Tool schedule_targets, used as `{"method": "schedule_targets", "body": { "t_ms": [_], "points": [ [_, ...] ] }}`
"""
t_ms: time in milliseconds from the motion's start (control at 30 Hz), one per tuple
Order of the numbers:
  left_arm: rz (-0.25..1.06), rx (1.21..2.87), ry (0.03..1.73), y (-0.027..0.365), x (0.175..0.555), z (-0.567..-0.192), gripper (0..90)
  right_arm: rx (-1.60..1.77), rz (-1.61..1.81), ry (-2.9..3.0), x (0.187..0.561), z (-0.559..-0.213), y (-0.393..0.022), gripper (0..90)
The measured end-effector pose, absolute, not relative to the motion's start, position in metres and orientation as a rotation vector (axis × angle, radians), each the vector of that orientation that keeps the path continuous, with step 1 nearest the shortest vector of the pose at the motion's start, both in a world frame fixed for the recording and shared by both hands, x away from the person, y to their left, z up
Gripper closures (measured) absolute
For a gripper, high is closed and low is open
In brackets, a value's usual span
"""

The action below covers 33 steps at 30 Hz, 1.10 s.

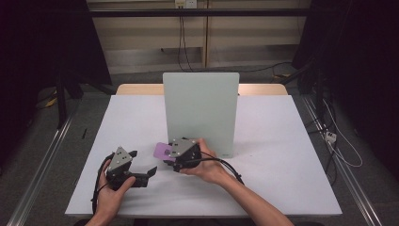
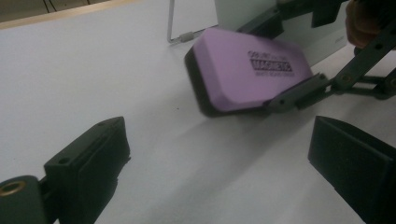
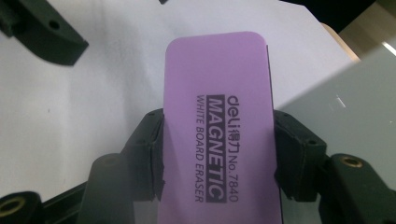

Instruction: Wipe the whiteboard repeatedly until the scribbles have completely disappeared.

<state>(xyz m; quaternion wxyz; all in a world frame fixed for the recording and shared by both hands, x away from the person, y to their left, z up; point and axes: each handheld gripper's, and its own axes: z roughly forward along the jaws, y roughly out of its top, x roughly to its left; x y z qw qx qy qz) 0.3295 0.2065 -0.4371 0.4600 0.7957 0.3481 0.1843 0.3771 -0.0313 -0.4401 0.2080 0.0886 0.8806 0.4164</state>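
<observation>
Fingers (image 3: 149,158) of the right gripper (image 1: 175,160) pinch the purple rectangular magnetic whiteboard eraser (image 3: 217,126) by its long edges, just above the white worktop (image 1: 282,155) beside the upright pale glass board (image 1: 200,110), likely for wiping; left gripper (image 1: 141,175) fingers spread, empty.

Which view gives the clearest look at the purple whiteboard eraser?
The right gripper view: the purple eraser sits close up between the right claw, its printed label readable. The left gripper view shows it tilted, farther off, held at one end. The high view shows a small purple patch.
</observation>
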Motion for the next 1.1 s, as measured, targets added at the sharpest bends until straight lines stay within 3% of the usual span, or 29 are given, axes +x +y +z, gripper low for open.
{"method": "schedule_targets", "body": {
  "t_ms": [367,1100],
  "points": [
    [0.45,1.959,0.855,0.207,0.334,-0.438,5.0,0.245,1.156,2.459,0.377,-0.442,-0.027,41.6],
    [0.48,1.959,0.882,0.211,0.324,-0.437,5.0,0.486,1.195,2.244,0.367,-0.402,-0.157,41.6]
  ]
}}
